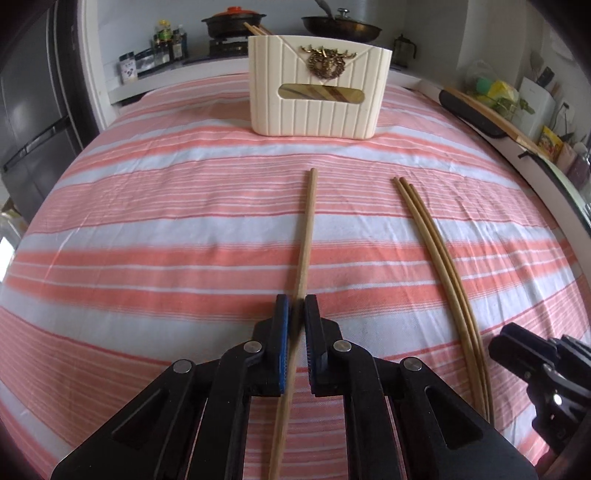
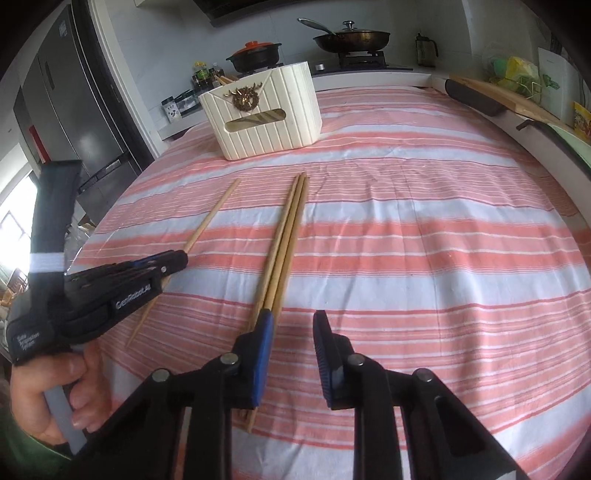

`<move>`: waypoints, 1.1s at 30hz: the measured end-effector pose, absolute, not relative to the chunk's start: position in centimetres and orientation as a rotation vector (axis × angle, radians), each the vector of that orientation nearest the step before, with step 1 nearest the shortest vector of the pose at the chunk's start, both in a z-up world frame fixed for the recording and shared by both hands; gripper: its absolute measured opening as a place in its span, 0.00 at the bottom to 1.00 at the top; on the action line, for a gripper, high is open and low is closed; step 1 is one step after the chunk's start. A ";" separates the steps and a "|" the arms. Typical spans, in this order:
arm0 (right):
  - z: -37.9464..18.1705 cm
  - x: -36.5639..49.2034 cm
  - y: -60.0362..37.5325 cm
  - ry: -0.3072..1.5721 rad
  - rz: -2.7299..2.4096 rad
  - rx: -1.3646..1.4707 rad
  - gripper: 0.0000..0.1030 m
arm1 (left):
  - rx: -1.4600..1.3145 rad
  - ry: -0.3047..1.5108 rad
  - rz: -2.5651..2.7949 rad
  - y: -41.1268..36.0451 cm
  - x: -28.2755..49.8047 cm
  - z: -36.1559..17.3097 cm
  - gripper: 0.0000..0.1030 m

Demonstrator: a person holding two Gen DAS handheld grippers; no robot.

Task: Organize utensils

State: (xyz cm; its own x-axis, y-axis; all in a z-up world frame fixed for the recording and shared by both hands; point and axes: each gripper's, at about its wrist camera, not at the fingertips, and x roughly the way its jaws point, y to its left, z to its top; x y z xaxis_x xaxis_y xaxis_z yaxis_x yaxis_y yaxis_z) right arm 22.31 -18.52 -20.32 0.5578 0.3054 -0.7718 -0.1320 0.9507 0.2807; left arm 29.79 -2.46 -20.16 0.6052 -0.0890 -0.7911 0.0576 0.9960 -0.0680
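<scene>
A single wooden chopstick (image 1: 306, 236) lies on the striped tablecloth (image 1: 166, 229), and my left gripper (image 1: 297, 301) is shut on its lower part. In the right wrist view the left gripper (image 2: 177, 258) pinches the same chopstick (image 2: 212, 218). A bundle of three chopsticks (image 2: 286, 236) lies to the right of it. My right gripper (image 2: 293, 317) is open; its left finger (image 2: 264, 336) rests over the bundle's near end, with only cloth between the pads. A cream ribbed utensil holder (image 1: 317, 110) stands at the far end with chopsticks (image 1: 255, 29) sticking out.
Behind the table runs a counter with a stove, a clay pot (image 2: 255, 55) and a lidded pan (image 2: 351, 37), beside bottles (image 1: 168, 40). A dark fridge (image 2: 74, 92) stands at the left. A cutting board (image 2: 491, 92) sits by the right edge. A hand (image 2: 48, 391) holds the left gripper's handle.
</scene>
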 end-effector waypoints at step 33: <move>-20.7 19.8 -22.5 0.965 0.012 -0.003 0.44 | -0.127 0.925 -0.024 3.2 24.8 -19.9 0.57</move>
State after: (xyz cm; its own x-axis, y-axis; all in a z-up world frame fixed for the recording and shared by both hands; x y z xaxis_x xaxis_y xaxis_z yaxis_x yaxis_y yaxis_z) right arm 19.84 -22.49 -20.73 0.5697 0.0089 -0.8218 -0.0112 0.9999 0.0030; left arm 24.79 3.24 -19.88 0.6018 -0.0754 -0.7951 -0.0341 0.9922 -0.1198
